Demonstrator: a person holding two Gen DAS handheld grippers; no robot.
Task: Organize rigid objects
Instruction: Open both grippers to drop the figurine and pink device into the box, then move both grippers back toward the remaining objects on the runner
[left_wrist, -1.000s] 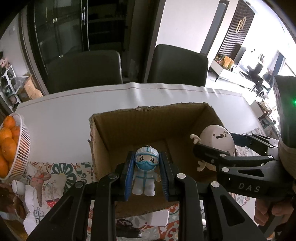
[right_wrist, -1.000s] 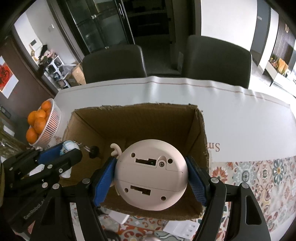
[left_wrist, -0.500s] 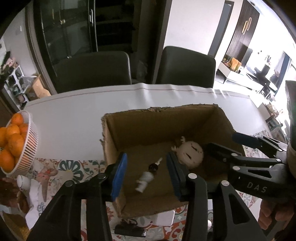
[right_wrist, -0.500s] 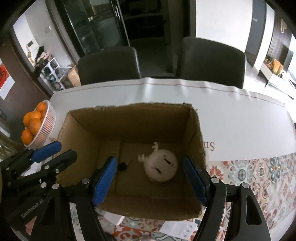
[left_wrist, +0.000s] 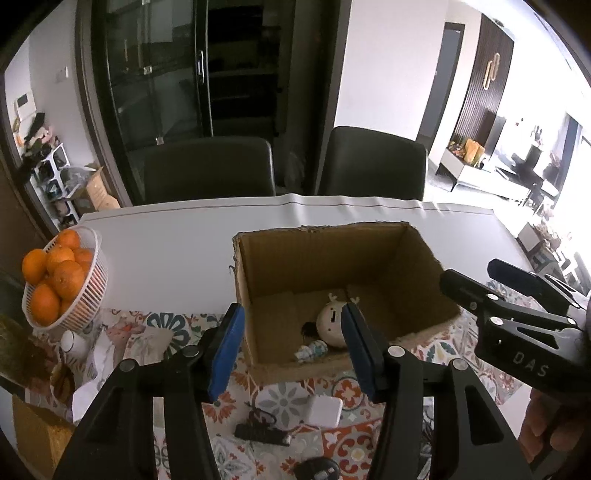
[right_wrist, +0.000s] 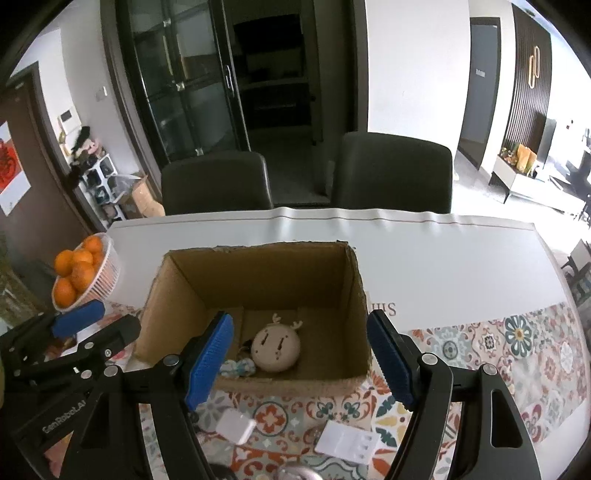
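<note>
Ahead of and below both grippers, an open-topped cardboard box (right_wrist: 354, 291) is seen, its mouth unobstructed from above. Its floor is partly taken up by a round cream deer toy (right_wrist: 276, 349) and a small blue-and-white figurine (right_wrist: 236, 367) lying beside it. Its four walls block any sideways approach. A basket of oranges (left_wrist: 79, 295) stands well off to the left.
</note>
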